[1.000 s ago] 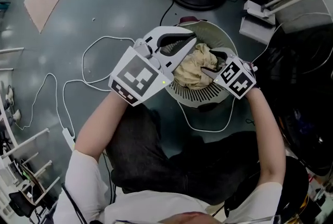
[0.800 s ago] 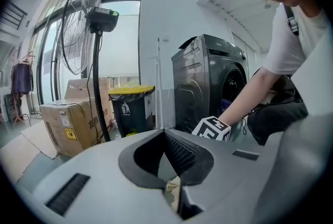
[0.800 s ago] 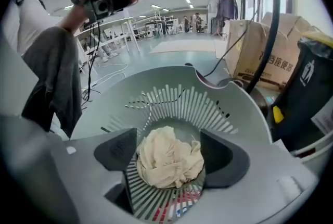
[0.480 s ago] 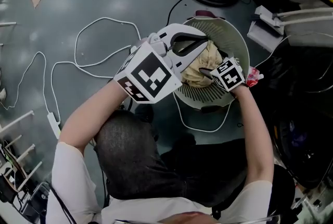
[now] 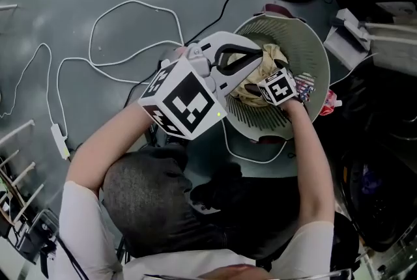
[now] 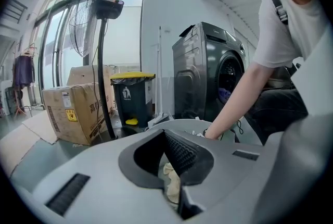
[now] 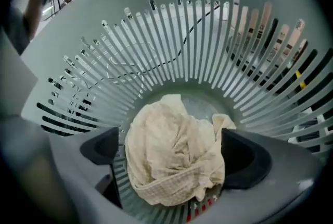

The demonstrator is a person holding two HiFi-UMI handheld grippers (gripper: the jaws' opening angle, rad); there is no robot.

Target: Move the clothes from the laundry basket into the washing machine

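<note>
A pale slatted laundry basket (image 5: 313, 51) stands on the floor with a crumpled cream cloth (image 7: 174, 152) at its bottom. My right gripper (image 7: 174, 160) points steeply down into the basket. Its jaws are opening wide and the cloth lies between the dark pads (image 7: 101, 147), which do not press on it. In the head view only its marker cube (image 5: 279, 86) shows over the clothes. My left gripper (image 5: 251, 57) hovers at the basket's near-left rim, shut and empty. A dark grey washing machine (image 6: 208, 82) stands beyond the basket in the left gripper view.
White and black cables (image 5: 117, 31) loop over the grey floor left of the basket. A red patterned item (image 5: 303, 84) lies inside the basket's right side. A fan stand (image 6: 104, 61), cardboard box (image 6: 73, 113) and yellow-lidded bin (image 6: 132, 98) stand behind.
My right gripper has sunk from above the clothes down into the basket and its jaws have spread. The left gripper has dropped a little toward the rim.
</note>
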